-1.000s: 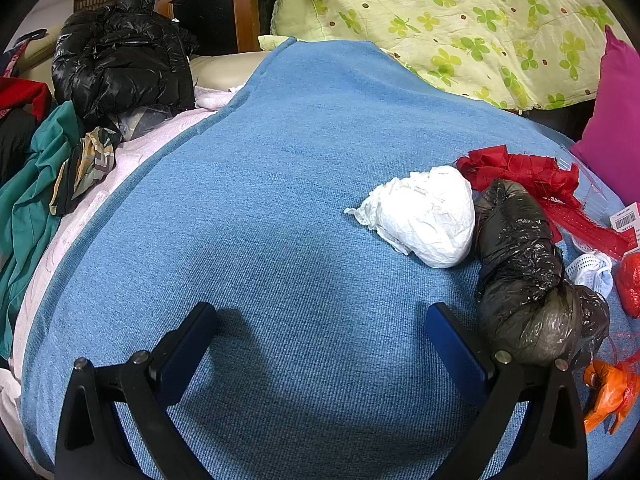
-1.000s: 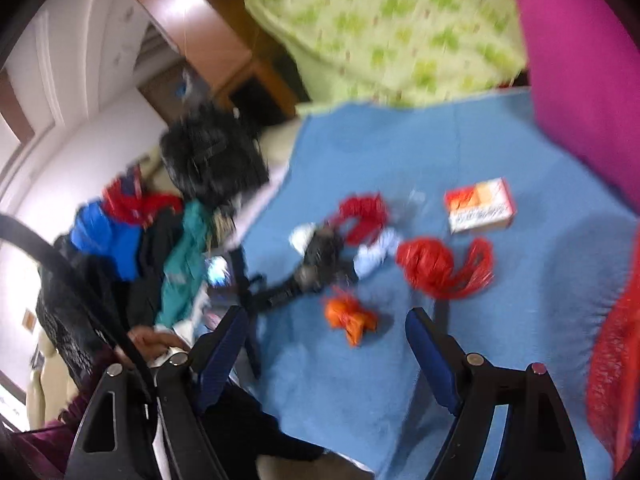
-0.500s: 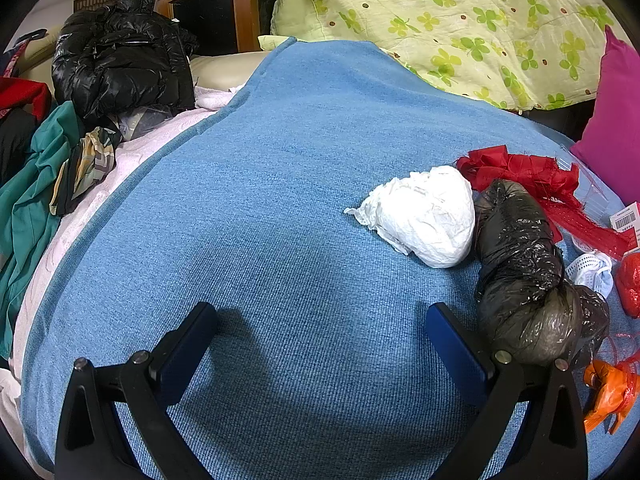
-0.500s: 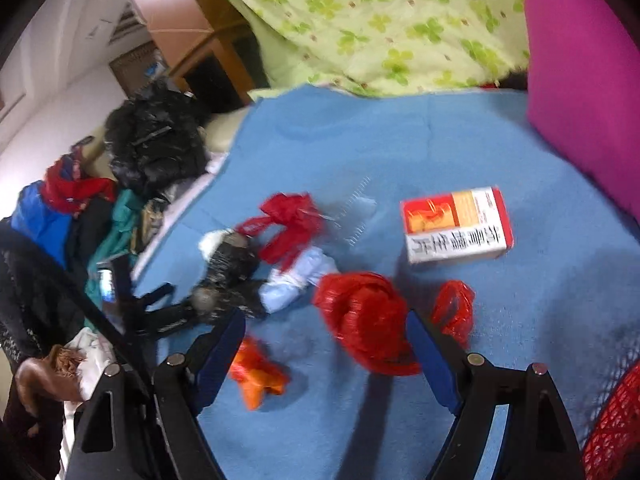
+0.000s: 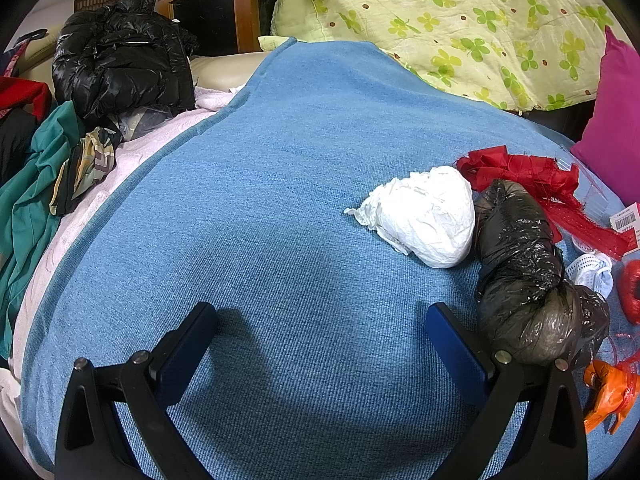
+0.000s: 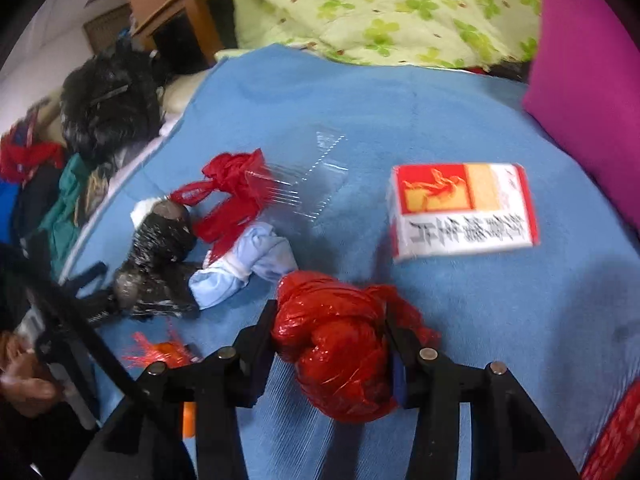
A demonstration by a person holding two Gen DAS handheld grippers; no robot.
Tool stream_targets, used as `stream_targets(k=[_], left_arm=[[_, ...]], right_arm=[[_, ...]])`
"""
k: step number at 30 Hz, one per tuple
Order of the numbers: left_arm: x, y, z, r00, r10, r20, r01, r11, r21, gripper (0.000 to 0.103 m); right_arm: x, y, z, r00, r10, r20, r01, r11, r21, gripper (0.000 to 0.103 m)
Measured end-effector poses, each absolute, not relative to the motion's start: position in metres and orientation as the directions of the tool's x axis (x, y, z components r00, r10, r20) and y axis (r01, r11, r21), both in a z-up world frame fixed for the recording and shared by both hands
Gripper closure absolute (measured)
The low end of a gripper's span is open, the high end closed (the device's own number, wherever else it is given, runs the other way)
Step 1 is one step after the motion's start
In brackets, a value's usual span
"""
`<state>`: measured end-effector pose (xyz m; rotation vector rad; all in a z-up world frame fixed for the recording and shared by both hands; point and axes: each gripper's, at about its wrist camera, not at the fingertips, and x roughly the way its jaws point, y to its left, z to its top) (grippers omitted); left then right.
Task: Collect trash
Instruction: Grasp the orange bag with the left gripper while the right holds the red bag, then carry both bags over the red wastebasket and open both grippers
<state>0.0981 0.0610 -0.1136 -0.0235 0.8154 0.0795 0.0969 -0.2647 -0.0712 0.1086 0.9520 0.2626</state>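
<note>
The right gripper (image 6: 330, 336) has just been closing, and its jaws now pinch the red bag (image 6: 336, 344), a knotted wad of red plastic lying on the near part of the blue blanket (image 6: 360, 100). The pads press its two sides, though some of the bag bulges out below and toward the far right of the jaws. The left gripper (image 5: 320, 340) hangs over bare blanket with its jaws wide apart and nothing between them; the black bag (image 5: 520, 272) lies just beside its right finger.

To do this pickup well, the grip should probably be firm enough that the slick plastic does not squirm out, and the lift should go straight up so the loose tail clears the box (image 6: 460, 212) beyond it and the blue cloth (image 6: 244, 268) to its left. The remaining litter sits close together, so a slow rise would avoid dragging the neighbours along.
</note>
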Motion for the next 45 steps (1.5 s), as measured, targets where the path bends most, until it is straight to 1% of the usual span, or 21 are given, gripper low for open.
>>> stream_targets(k=[6,9,12,13,14,15,16,17,19,20,22,25,28,31,32,34,35,36,37,41,45], left_arm=[[0.1,0.059,-0.113,0.672,0.079,-0.736,-0.112,0.994,0.004,0.0],[0.1,0.056,-0.111,0.639,0.098,-0.763,-0.136,0.991,0.013,0.0],[0.094,0.058,-0.103,0.58,0.047,-0.813,-0.114,0.993,-0.023,0.0],[0.089,0.057,-0.099,0.573,0.054,-0.817,-0.105,0.994,-0.008,0.0],[0.081,0.055,-0.094,0.584,0.087,-0.807,-0.109,0.994,0.028,0.0],[0.067,0.051,-0.084,0.626,0.134,-0.768,-0.112,0.99,0.081,0.0],[0.053,0.045,-0.072,0.666,0.153,-0.73,-0.102,0.988,0.114,0.0],[0.042,0.038,-0.063,0.693,0.149,-0.705,-0.085,0.988,0.126,0.0],[0.012,0.017,-0.039,0.751,0.083,-0.656,-0.012,0.994,0.112,0.0],[0.003,0.007,-0.033,0.761,0.05,-0.646,0.027,0.994,0.108,0.0],[-0.005,-0.021,-0.026,0.744,-0.015,-0.668,0.116,0.987,0.107,0.0],[0.007,-0.051,-0.034,0.667,-0.073,-0.742,0.153,0.987,0.04,0.0],[0.023,-0.077,-0.054,0.605,-0.042,-0.795,0.148,0.987,0.06,0.0],[0.029,-0.094,-0.069,0.56,-0.055,-0.827,0.164,0.985,0.045,0.0],[0.03,-0.096,-0.071,0.553,-0.063,-0.831,0.166,0.985,0.036,0.002],[0.032,-0.103,-0.077,0.54,-0.077,-0.838,0.17,0.985,0.019,0.009],[0.035,-0.105,-0.079,0.528,-0.085,-0.845,0.173,0.985,0.008,0.015],[0.039,-0.106,-0.081,0.517,-0.094,-0.851,0.174,0.985,-0.003,0.026],[0.041,-0.108,-0.084,0.51,-0.097,-0.855,0.176,0.984,-0.007,0.034],[0.043,-0.112,-0.089,0.518,-0.106,-0.849,0.195,0.981,-0.004,0.035],[0.036,-0.111,-0.079,0.537,-0.13,-0.833,0.21,0.977,-0.016,0.035]], right_arm=[[0.048,-0.287,-0.051,0.584,0.42,-0.695,-0.153,0.897,0.414,0.054],[0.024,-0.289,-0.04,0.6,0.452,-0.659,-0.174,0.879,0.445,0.054],[-0.001,-0.292,-0.028,0.616,0.468,-0.634,-0.196,0.87,0.452,0.054],[-0.007,-0.294,-0.025,0.622,0.465,-0.63,-0.199,0.872,0.447,0.054],[-0.014,-0.296,-0.021,0.632,0.461,-0.623,-0.2,0.874,0.443,0.054],[-0.023,-0.301,-0.017,0.646,0.459,-0.61,-0.199,0.873,0.446,0.054],[-0.029,-0.305,-0.013,0.657,0.457,-0.6,-0.198,0.872,0.447,0.054],[-0.032,-0.31,-0.013,0.665,0.454,-0.593,-0.198,0.873,0.446,0.054],[-0.041,-0.315,-0.009,0.684,0.441,-0.581,-0.193,0.878,0.438,0.054],[-0.046,-0.317,-0.007,0.695,0.433,-0.574,-0.19,0.881,0.434,0.054],[-0.056,-0.322,-0.003,0.718,0.413,-0.56,-0.175,0.886,0.429,0.054],[-0.062,-0.328,0.0,0.736,0.39,-0.554,-0.15,0.891,0.428,0.054],[-0.069,-0.339,0.008,0.754,0.354,-0.554,-0.12,0.903,0.413,0.054],[-0.074,-0.348,0.014,0.765,0.342,-0.546,-0.11,0.905,0.412,0.054],[-0.075,-0.35,0.016,0.768,0.334,-0.546,-0.106,0.908,0.406,0.054],[-0.077,-0.354,0.019,0.776,0.314,-0.547,-0.096,0.916,0.389,0.054],[-0.078,-0.355,0.02,0.777,0.309,-0.548,-0.094,0.918,0.384,0.054],[-0.079,-0.355,0.021,0.779,0.299,-0.551,-0.089,0.923,0.375,0.054],[-0.08,-0.355,0.023,0.781,0.291,-0.552,-0.086,0.926,0.368,0.054],[-0.087,-0.354,0.033,0.798,0.249,-0.548,-0.074,0.944,0.32,0.054],[-0.096,-0.355,0.045,0.819,0.211,-0.534,-0.063,0.958,0.281,0.054]])
